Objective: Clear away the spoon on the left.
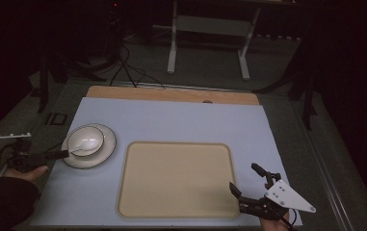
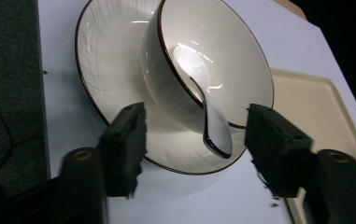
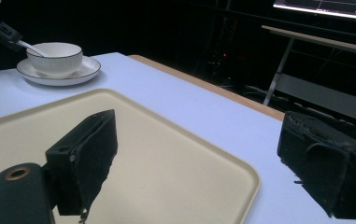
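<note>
Apparently clear of the spoon (image 2: 213, 126), both parted grippers, left gripper (image 2: 194, 140) and right gripper (image 1: 247, 180), hold nothing beside the tray (image 1: 176, 211).

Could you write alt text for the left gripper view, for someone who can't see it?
Two open black tongs frame a white spoon whose handle sticks out over the rim of a white bowl. The bowl sits on a dark-rimmed plate on a pale blue table, with a beige tray at right.

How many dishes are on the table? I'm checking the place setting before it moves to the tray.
2: a plate at the table's left side, and a bowl standing on it, with a spoon inside. The tray beside them is empty.
</note>
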